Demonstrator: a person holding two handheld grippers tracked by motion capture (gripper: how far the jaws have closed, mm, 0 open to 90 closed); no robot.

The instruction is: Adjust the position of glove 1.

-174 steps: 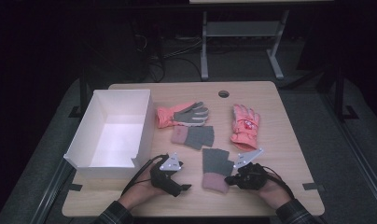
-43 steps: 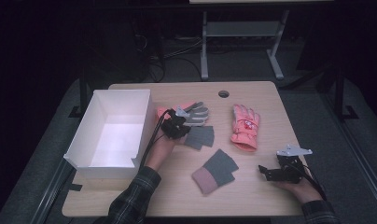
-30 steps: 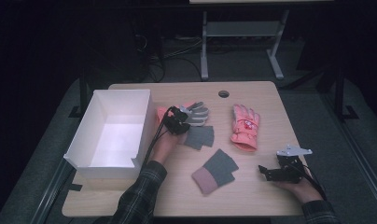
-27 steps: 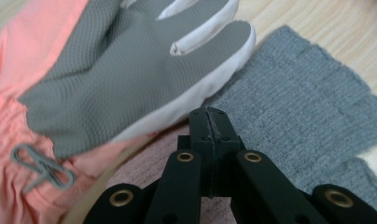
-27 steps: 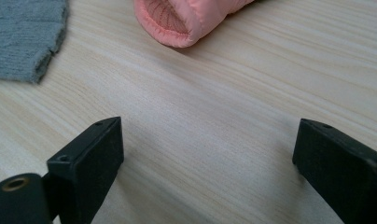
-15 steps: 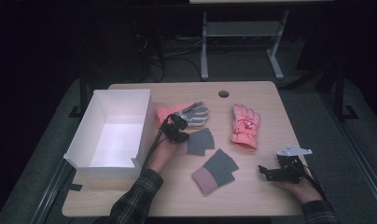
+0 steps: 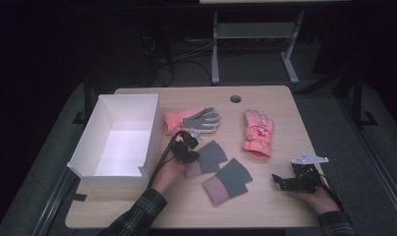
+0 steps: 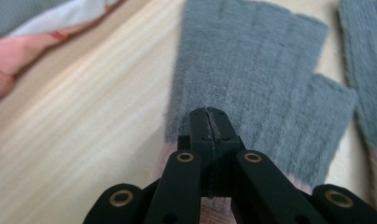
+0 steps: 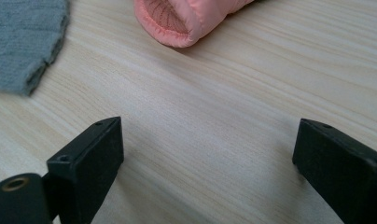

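With the left hand-held gripper (image 8: 209,122) pinching the grey fingerless glove (image 8: 261,88) near its cuff, lift it clear of the tabletop (image 7: 280,206) before swinging left over the white box (image 7: 119,142), grip kept firm.

Pale wood-grain bench (image 7: 280,206). White box (image 7: 119,135) at 9 o'clock. Two grey fingerless gloves with dusty-pink cuffs: one (image 7: 209,156) at centre, the other (image 7: 228,179) at 5 o'clock of it. Salmon glove with grey palm (image 7: 194,119) at 12 o'clock; salmon-pink padded glove (image 7: 258,133) bearing a small red mark at 2 o'clock. Both claws are black: left claw (image 8: 209,122), right claw (image 9: 203,151).
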